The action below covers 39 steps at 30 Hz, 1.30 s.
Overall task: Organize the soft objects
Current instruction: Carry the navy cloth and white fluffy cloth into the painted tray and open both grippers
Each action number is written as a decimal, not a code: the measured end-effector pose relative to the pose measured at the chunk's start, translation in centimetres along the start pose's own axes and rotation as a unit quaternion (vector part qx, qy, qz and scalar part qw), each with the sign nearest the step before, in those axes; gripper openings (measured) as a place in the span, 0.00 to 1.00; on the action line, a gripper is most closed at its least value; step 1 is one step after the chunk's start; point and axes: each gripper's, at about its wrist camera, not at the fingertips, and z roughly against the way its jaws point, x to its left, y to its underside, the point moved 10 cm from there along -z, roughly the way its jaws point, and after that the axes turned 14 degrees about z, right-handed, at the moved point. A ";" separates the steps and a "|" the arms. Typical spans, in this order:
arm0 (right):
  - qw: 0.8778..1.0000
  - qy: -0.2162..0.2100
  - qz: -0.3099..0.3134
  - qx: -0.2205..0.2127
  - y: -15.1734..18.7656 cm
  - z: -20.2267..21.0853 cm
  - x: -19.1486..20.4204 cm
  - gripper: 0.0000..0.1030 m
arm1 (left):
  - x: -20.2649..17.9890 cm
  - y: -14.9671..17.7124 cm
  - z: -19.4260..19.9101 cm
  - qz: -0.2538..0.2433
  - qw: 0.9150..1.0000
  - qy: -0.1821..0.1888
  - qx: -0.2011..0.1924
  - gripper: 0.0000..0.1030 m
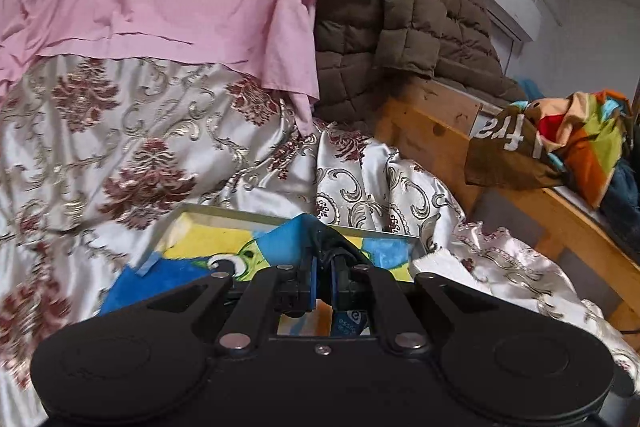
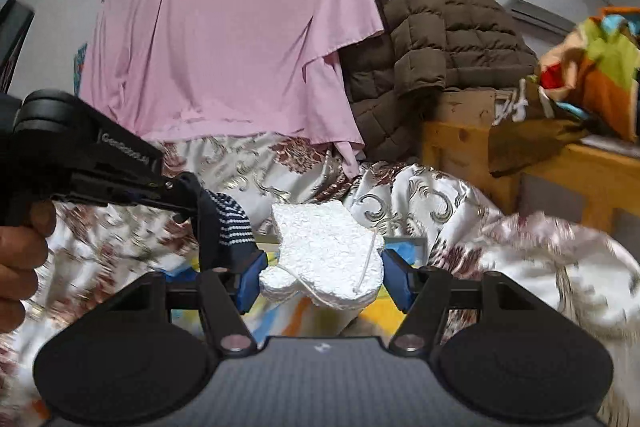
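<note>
left tongs (image 2: 188,203) – pinching dark striped cloth (image 2: 228,227) | right tongs (image 2: 320,277) – gripping white foam piece (image 2: 320,255), underside hidden

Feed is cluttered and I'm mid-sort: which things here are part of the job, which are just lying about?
In the job:
left gripper, shut on dark striped sock
right gripper, holding white foam piece
colourful tray

Lying about:
pink sheet
brown quilted jacket
patterned satin cover
multicoloured cloth
</note>
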 end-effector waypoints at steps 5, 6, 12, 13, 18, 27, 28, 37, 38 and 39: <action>0.999 -0.014 -0.009 0.043 1.3 -4.4 -0.6 0.65 | 0.8 0.6 -4.6 0.012 1.000 -0.004 0.016 0.06; 0.999 -0.015 -0.009 0.050 1.7 -5.0 -0.6 0.65 | 1.1 0.8 -5.2 0.013 1.000 -0.005 0.021 0.06; 0.997 -0.025 -0.012 0.079 3.3 -6.8 -0.2 0.65 | 2.1 2.7 -7.6 0.011 0.999 -0.015 0.048 0.06; 0.996 -0.026 -0.010 0.082 3.5 -6.9 0.0 0.65 | 2.3 3.0 -7.8 0.012 0.998 -0.016 0.052 0.06; 0.996 -0.027 -0.006 0.089 3.8 -7.1 0.3 0.65 | 3.1 4.2 -8.0 0.022 0.997 -0.023 0.071 0.07; 0.996 -0.025 -0.009 0.086 3.8 -6.9 0.2 0.68 | 3.4 5.0 -7.9 0.017 0.996 -0.035 0.085 0.13; 0.996 -0.024 -0.010 0.086 3.8 -6.8 0.2 0.69 | 3.4 5.0 -7.9 0.015 0.996 -0.036 0.086 0.14; 0.996 -0.017 -0.013 0.083 3.7 -5.7 -0.2 0.78 | 3.2 5.4 -7.0 0.003 0.996 -0.036 0.086 0.23; 0.996 -0.015 -0.015 0.081 3.6 -5.5 -0.3 0.80 | 3.2 5.4 -6.8 0.003 0.996 -0.035 0.085 0.27; 0.997 -0.014 -0.017 0.079 3.5 -5.2 -0.4 0.80 | 3.2 5.3 -6.5 0.003 0.996 -0.035 0.083 0.30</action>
